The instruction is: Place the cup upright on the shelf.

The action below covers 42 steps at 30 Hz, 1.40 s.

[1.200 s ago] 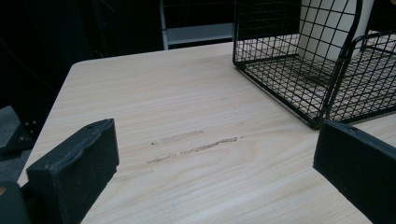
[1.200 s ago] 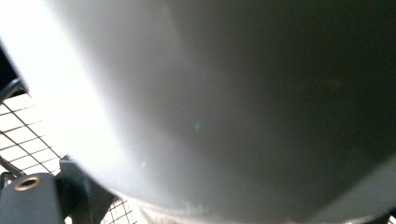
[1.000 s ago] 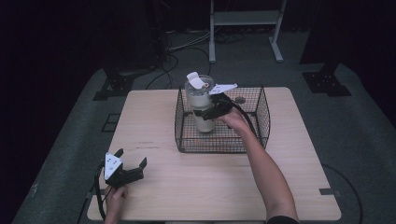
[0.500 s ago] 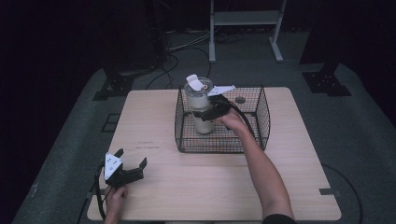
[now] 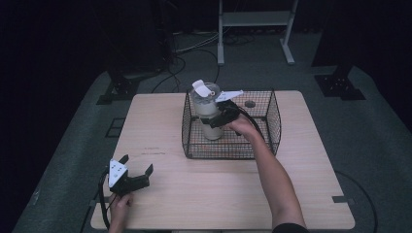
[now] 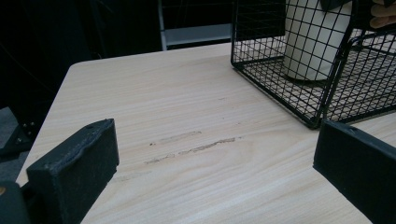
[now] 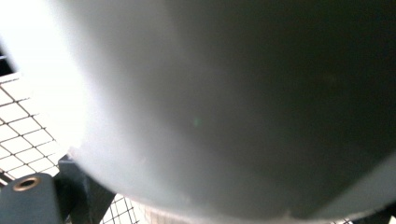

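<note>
Right gripper (image 5: 219, 118) fingers apparently clamping cup (image 5: 208, 112) inside wire basket (image 5: 272, 127); left gripper (image 5: 130, 175) fingers wide, idle

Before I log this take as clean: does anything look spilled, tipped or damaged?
Nothing spilled or tipped. The white bottle stands upright in the wire basket. Only faint scuff marks show on the table.

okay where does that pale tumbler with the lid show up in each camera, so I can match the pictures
High view: the tumbler stands upright in the left part of the wire basket, above centre, with the right gripper at its side.
Left gripper view: its lower body stands at the top right, behind the basket mesh.
Right gripper view: its blurred wall is right against the camera.
Shared landmark: the black wire basket.
</note>
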### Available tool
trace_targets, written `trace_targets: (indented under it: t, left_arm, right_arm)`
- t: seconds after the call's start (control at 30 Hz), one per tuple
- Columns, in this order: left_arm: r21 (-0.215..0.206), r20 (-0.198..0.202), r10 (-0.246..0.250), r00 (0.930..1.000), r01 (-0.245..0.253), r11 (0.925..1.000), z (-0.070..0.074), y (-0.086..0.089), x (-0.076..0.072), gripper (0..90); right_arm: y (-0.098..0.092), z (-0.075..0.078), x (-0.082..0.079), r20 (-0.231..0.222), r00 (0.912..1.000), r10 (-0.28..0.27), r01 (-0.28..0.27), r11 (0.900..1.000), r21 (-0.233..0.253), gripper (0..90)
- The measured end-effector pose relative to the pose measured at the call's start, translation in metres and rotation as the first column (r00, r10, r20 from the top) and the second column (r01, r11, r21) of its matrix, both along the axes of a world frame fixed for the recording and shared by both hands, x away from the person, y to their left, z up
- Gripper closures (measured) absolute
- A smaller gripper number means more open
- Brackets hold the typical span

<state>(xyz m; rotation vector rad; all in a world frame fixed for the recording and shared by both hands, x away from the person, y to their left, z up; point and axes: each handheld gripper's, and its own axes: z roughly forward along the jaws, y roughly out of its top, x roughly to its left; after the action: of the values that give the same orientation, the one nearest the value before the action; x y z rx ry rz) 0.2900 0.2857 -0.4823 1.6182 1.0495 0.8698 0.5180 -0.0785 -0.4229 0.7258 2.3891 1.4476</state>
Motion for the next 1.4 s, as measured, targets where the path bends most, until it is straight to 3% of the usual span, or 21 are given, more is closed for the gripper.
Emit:
trace_targets:
  t: [0.33, 0.73, 1.4]
  left_arm:
    - [-0.005, 0.0, 0.001, 1.0, -0.001, 1.0, 0.0, 0.0, 0.0, 0.0]
    - [0.001, 0.0, 0.0, 1.0, 0.0, 1.0, 0.0, 0.0, 0.0, 0.0]
    - [0.012, -0.005, 0.005, 1.0, -0.005, 0.9999, 0.0, -0.002, 0.001, 0.0]
  right_arm:
    - [-0.006, -0.001, 0.0, -0.016, 0.9997, 0.019, -0.019, 1.0, 0.003, 8.1]
    - [-0.015, 0.001, -0.002, -0.018, 0.9995, 0.025, -0.025, 0.999, -0.031, 7.9]
    - [-0.03, 0.004, -0.01, -0.023, 0.9997, 0.009, -0.01, 0.999, -0.043, 8.6]
